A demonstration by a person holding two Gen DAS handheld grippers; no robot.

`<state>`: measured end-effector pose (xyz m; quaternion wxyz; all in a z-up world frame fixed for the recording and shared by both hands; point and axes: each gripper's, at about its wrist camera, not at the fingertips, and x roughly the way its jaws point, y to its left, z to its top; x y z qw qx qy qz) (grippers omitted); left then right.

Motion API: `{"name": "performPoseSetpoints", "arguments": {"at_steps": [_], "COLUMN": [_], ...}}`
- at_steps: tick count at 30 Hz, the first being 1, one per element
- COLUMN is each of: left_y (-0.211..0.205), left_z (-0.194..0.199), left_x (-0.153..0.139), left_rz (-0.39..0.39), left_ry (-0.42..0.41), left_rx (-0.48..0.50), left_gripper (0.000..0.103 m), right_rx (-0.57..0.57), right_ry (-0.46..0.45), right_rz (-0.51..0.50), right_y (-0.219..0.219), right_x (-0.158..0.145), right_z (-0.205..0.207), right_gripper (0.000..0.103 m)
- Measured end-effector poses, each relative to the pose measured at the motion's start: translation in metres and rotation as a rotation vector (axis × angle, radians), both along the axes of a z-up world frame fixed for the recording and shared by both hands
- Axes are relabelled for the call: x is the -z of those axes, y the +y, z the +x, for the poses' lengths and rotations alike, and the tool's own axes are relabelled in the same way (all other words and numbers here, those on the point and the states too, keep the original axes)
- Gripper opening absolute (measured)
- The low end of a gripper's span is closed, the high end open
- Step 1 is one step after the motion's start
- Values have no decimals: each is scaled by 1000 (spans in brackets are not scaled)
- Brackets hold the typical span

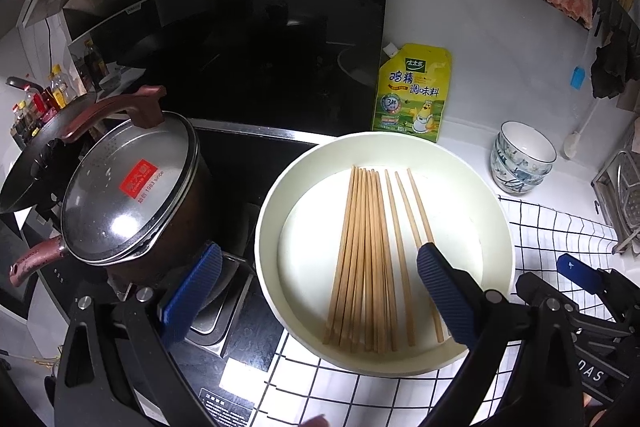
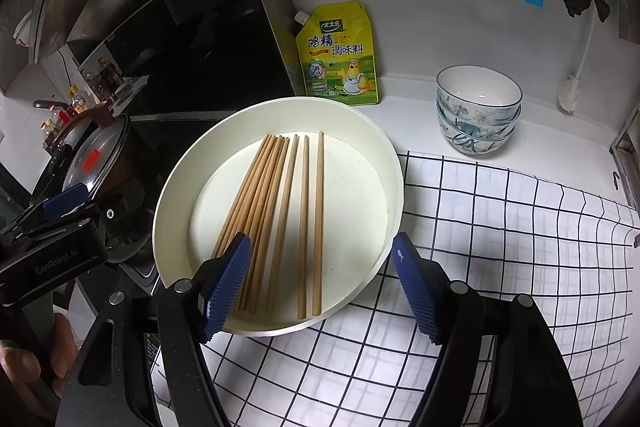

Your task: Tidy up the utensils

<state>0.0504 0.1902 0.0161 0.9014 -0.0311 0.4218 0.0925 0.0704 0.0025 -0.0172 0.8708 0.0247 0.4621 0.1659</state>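
Several wooden chopsticks (image 1: 368, 259) (image 2: 276, 203) lie side by side in a round white dish (image 1: 272, 211) (image 2: 176, 187), most bunched at the left and three spread apart at the right. My left gripper (image 1: 320, 295) hangs open over the dish's near left part; its right finger (image 1: 444, 295) covers part of the rightmost chopsticks and its left finger (image 1: 192, 291) is outside the rim. My right gripper (image 2: 322, 287) is open too, straddling the near ends of the sticks without pressing on them. Each gripper shows at the edge of the other's view.
A lidded pot (image 1: 128, 187) stands on the black stove to the left. A yellow seasoning pouch (image 2: 340, 55) leans on the back wall. Stacked patterned bowls (image 2: 478, 111) stand at the right rear. A checked cloth (image 2: 500, 247) covers the counter; a metal rack (image 1: 624, 203) is far right.
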Motion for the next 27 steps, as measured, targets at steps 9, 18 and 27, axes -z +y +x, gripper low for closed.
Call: {"name": "performPoseSetpoints", "arguments": {"at_steps": [9,18,27], "left_y": [0,3,6], "left_z": [-1,-6,-9], "left_x": [0,3,2], "left_rz": [-10,-36,-27], "left_ry": [8,10,16], "left_rx": [5,8,-7], "left_gripper": [97,97,97], "right_rx": [2,12,11], "right_ry": [-2,-1,-1], "right_rz": [0,2,2], "right_y": [-1,-3,-3], "right_x": [-2,-2,-2], "right_z": [-3,-7,-8], "right_gripper": [70,70,70]}}
